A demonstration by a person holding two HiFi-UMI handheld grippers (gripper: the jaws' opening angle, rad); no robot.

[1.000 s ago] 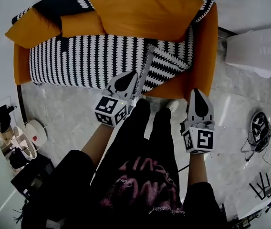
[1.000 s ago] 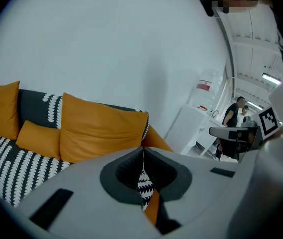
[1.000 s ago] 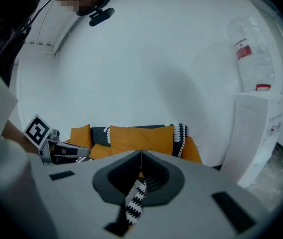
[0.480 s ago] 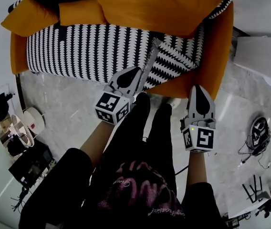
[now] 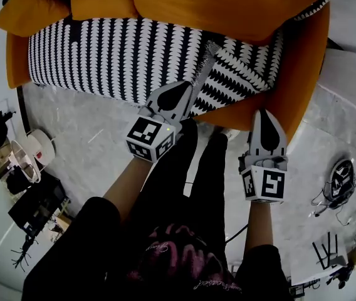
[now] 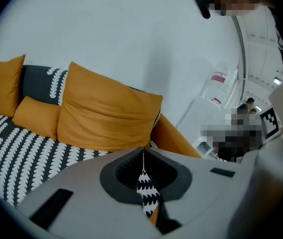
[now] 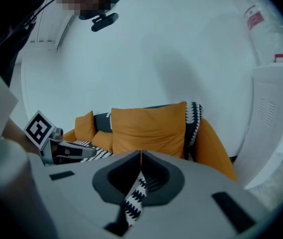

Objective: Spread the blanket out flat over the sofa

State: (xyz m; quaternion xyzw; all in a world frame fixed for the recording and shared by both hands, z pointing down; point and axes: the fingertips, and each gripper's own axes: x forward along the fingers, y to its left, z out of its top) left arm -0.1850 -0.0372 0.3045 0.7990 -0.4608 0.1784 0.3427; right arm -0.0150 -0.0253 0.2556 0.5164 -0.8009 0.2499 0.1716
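Note:
A black-and-white patterned blanket [image 5: 115,61] covers the seat of the orange sofa [image 5: 303,68], with a fold running diagonally near the right end. My left gripper [image 5: 190,88] is at the seat's front edge, shut on the fold's fringed edge. In the left gripper view a strip of blanket [image 6: 145,193] hangs between the closed jaws of that gripper [image 6: 142,152]. My right gripper [image 5: 267,113] is lower right, by the sofa's front right corner. The right gripper view shows that gripper [image 7: 140,156] shut on another strip of blanket [image 7: 134,200].
Orange cushions [image 5: 209,5] lean on the sofa back. The person's black-clad legs [image 5: 193,168] stand between the grippers. On the marble floor are a white appliance [image 5: 31,158] and dark box [image 5: 37,205] at left, and a round robot vacuum [image 5: 341,171] at right.
The sofa has slid up and grown in the head view. Both grippers have shifted slightly toward it, still shut on the blanket.

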